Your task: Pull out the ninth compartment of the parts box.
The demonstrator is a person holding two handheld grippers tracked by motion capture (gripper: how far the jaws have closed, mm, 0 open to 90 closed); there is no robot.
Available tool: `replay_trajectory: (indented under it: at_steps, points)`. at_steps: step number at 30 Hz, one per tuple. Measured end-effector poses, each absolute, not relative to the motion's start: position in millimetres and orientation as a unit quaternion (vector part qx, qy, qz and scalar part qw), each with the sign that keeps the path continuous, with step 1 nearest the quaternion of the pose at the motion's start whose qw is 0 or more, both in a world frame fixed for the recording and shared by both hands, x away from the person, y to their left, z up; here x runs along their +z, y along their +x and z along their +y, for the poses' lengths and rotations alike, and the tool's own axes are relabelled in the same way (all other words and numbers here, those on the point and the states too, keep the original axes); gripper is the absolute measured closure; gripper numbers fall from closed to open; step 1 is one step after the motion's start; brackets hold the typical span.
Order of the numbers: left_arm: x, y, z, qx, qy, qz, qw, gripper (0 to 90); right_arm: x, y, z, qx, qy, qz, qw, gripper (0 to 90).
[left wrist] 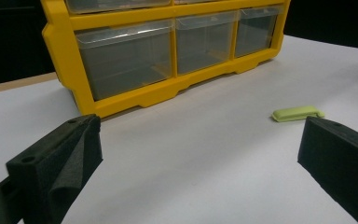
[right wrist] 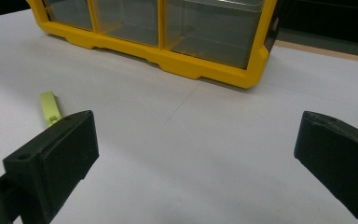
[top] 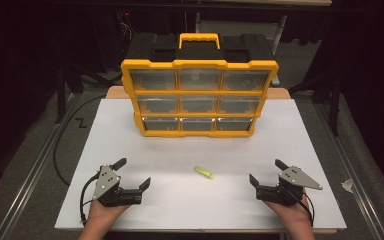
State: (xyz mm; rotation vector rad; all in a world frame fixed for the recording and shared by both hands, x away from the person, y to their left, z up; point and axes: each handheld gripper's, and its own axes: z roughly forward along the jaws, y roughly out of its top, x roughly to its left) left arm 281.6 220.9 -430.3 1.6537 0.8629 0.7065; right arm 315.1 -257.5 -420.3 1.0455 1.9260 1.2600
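Observation:
A small flat light-green piece (top: 204, 172) lies on the white table (top: 130, 135), midway between my two grippers; it also appears as the green piece (left wrist: 298, 113) and the green piece (right wrist: 49, 106). A yellow organizer box (top: 198, 97) with clear drawers stands upright at the back centre. My left gripper (top: 133, 172) rests near the front left, jaws wide apart with nothing between them. My right gripper (top: 267, 172) rests near the front right, also open and empty. Each is held by a hand at the table's front edge.
The organizer's clear drawers (left wrist: 126, 58) look empty from the gripper views. Its yellow frame (right wrist: 214, 70) sits flat on the table. Dark floor and metal rails (top: 30, 170) flank the table. Cables trail from the left gripper over the front edge.

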Motion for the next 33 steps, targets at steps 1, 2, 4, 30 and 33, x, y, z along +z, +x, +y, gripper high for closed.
replay_trajectory:
  at_steps: [1,2,4,30,33]
  points:
    - [-430.3,281.6,220.9,0.298,0.696,0.363,0.543,0.2,-420.4,316.0,-256.5,0.474,0.394,0.727,0.303,1.1]
    - [-430.3,281.7,221.0,0.296,0.695,0.364,0.544,0.2,-420.4,316.9,-255.6,0.472,0.394,0.728,0.305,1.0]
    - [-430.3,281.8,221.2,0.295,0.696,0.364,0.544,0.2,-420.2,318.6,-253.5,0.471,0.393,0.729,0.305,1.1]
    - [-429.8,281.9,222.8,0.299,0.689,0.367,0.548,0.2,-423.2,362.0,-231.8,0.446,0.405,0.731,0.320,1.1]
    - [-429.9,281.9,222.7,0.298,0.691,0.367,0.547,0.2,-423.6,366.4,-230.8,0.444,0.407,0.731,0.320,1.1]
